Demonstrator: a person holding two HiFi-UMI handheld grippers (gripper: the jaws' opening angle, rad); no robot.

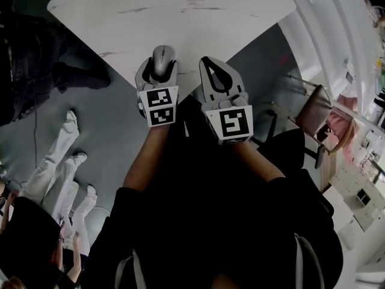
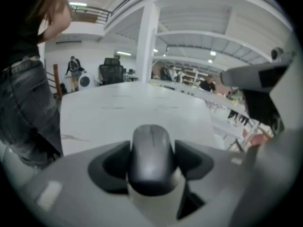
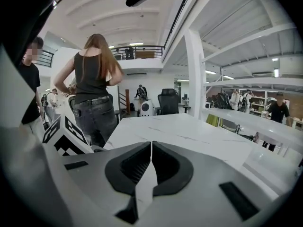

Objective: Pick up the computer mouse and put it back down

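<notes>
A dark grey computer mouse (image 1: 162,62) sits between the jaws of my left gripper (image 1: 157,66), which is shut on its sides. In the left gripper view the mouse (image 2: 150,157) fills the middle, black pads pressed against both flanks, held over the near corner of the white marble table (image 2: 132,110). My right gripper (image 1: 215,71) hangs beside it to the right, over the table's near edge. Its jaws are shut with nothing between them, and in the right gripper view the pads (image 3: 137,167) meet along a thin seam.
The white marble table (image 1: 180,17) stretches away from the near corner. A person in dark jeans (image 3: 94,103) stands at its left side. Chairs (image 1: 319,110) stand at the right, and people's legs (image 1: 60,155) show on the grey floor at the left.
</notes>
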